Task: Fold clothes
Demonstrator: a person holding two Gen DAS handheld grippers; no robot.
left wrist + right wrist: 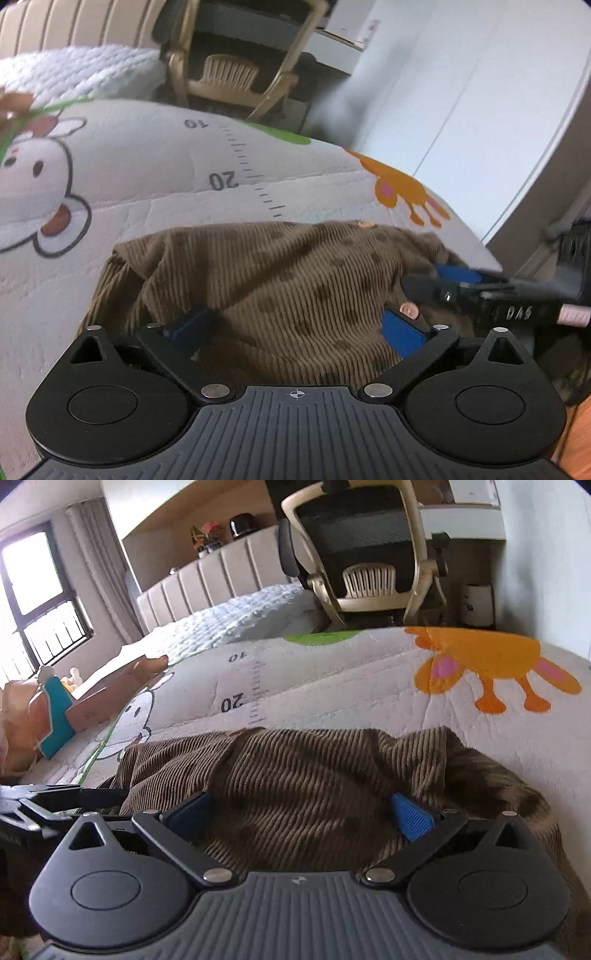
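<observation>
One brown ribbed corduroy garment (280, 295), bunched, on white quilted cartoon-print mat (147, 177).
Lies near the mat's near edge, below the printed ruler scale (251, 173). Left gripper (295, 328) and right gripper (299, 812): blue-padded jaws spread wide over the cloth, pinching nothing.

Each camera sat on its own gripper and looked forward and down along the fingers, very close to the brown garment (280, 288) on the cartoon mat (155, 173). The left one faced the chair (229, 74) and a white wall. The right one faced the same chair (369, 554) and mat (332, 686), and both saw the garment (306, 775).
</observation>
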